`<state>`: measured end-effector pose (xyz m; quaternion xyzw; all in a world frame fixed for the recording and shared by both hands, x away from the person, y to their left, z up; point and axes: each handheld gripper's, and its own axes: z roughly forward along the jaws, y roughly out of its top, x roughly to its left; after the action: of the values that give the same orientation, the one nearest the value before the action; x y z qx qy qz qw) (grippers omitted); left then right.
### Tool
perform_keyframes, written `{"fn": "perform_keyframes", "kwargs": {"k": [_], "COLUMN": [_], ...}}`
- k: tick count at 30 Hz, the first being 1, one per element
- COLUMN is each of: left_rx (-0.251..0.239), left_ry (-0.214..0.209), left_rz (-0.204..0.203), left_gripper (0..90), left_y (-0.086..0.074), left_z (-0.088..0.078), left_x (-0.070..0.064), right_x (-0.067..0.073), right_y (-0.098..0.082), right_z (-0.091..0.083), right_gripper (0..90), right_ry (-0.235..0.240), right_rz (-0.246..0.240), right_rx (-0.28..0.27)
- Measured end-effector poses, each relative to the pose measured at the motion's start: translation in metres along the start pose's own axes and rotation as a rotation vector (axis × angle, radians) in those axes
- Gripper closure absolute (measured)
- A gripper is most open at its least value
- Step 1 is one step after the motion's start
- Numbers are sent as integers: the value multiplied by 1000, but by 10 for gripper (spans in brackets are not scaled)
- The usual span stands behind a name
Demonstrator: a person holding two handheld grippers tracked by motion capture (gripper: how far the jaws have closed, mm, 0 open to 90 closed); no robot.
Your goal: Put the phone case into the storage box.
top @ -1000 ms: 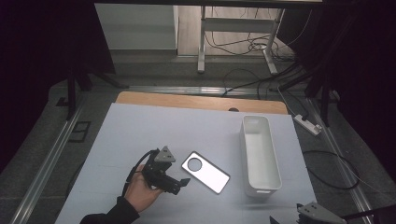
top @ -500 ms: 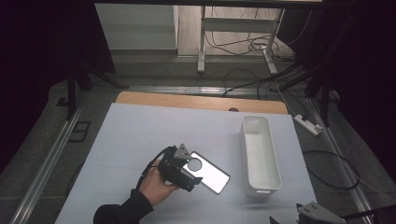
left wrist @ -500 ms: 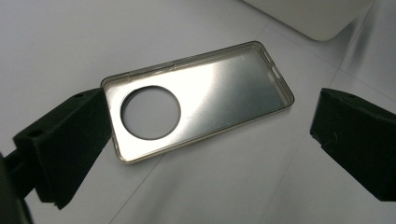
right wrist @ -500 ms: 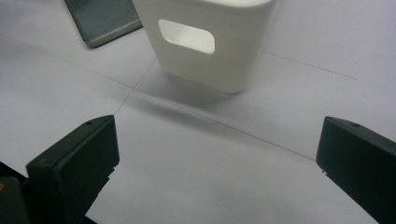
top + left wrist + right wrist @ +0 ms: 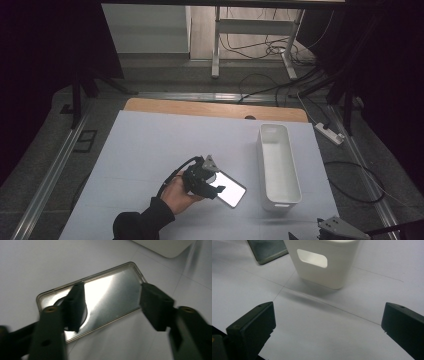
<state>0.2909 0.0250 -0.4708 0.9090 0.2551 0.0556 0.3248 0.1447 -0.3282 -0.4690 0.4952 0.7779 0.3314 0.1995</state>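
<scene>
A phone (image 5: 231, 190) and white bin (image 5: 278, 167) lie on the table (image 5: 150, 145).

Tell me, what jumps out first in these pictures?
First, the flat, shiny silver phone with its round camera ring, lying on the white table. The black left gripper is right over it, its jaws just closing with the phone between them. Beside it on the right stands a long white plastic bin, empty.

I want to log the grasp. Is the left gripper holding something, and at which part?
The left gripper straddles the phone across its width; its fingers have just been closing, but a firm hold cannot be told.
</scene>
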Motion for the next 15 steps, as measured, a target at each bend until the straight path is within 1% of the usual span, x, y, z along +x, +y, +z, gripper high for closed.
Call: {"fn": "perform_keyframes", "kwargs": {"k": [3, 4, 5, 6, 9, 11, 15], "left_rx": [18, 18, 18, 22, 24, 23, 25], "left_ry": [-19, -19, -21, -27, -36, -39, -37], "left_rz": [9, 9, 4, 6, -10, -18, -23], "left_gripper": [612, 677, 677, 756, 881, 892, 892], "left_y": [3, 3, 4, 5, 7, 8, 8], "left_z": [4, 4, 6, 7, 11, 14, 18], "left_x": [-1, -1, -2, -2, -1, -2, -2], "right_x": [0, 0, 0, 0, 0, 0, 0], "right_y": [0, 0, 0, 0, 0, 0, 0], "right_z": [0, 0, 0, 0, 0, 0, 0], "right_gripper": [0, 0, 0, 0, 0, 0, 0], "right_ry": [0, 0, 0, 1, 1, 1, 1], "right_rz": [-1, -1, -1, -1, -1, -1, -2], "right_rx": [2, 2, 2, 3, 5, 6, 6]}}
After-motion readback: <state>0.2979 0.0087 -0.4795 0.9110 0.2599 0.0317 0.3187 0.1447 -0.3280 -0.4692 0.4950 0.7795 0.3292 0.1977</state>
